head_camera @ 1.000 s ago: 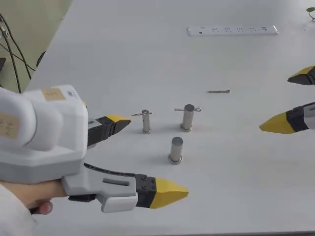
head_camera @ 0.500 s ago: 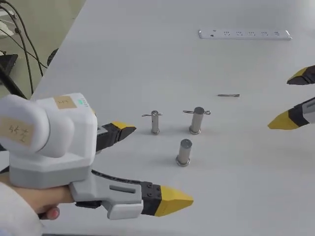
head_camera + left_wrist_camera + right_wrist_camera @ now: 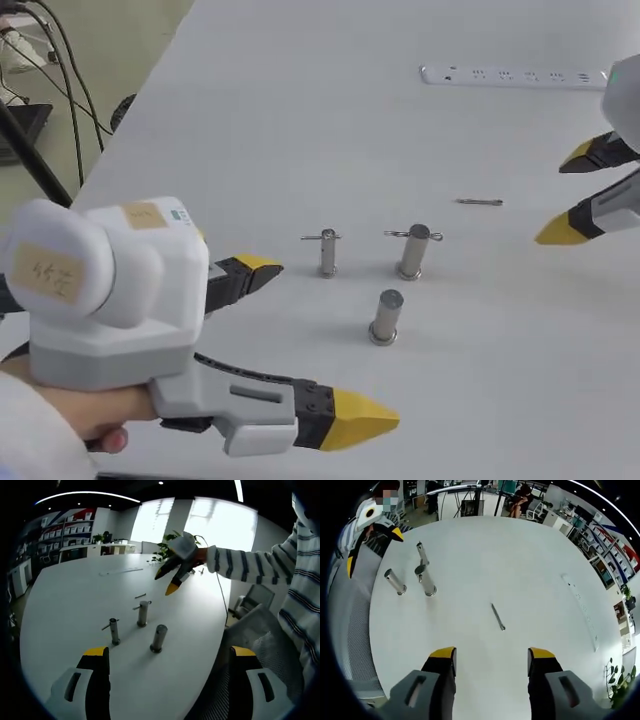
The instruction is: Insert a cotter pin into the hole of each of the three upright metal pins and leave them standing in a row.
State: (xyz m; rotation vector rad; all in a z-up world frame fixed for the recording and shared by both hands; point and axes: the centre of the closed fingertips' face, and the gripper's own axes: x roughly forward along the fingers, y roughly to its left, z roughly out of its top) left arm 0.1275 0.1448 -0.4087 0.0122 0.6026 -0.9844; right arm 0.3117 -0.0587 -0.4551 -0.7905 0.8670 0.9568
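My right gripper (image 3: pixel 553 202), jaws wide and empty, has edged closer to the loose cotter pin (image 3: pixel 480 202) lying just ahead of its tips — the last one, I judge, for the bare metal pin (image 3: pixel 386 316) standing ahead of my left gripper (image 3: pixel 338 341), also wide.

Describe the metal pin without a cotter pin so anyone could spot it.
On the white table, three metal pins stand upright. It is the front pin, nearest the person; its top is bare, while the other two carry cotter pins.
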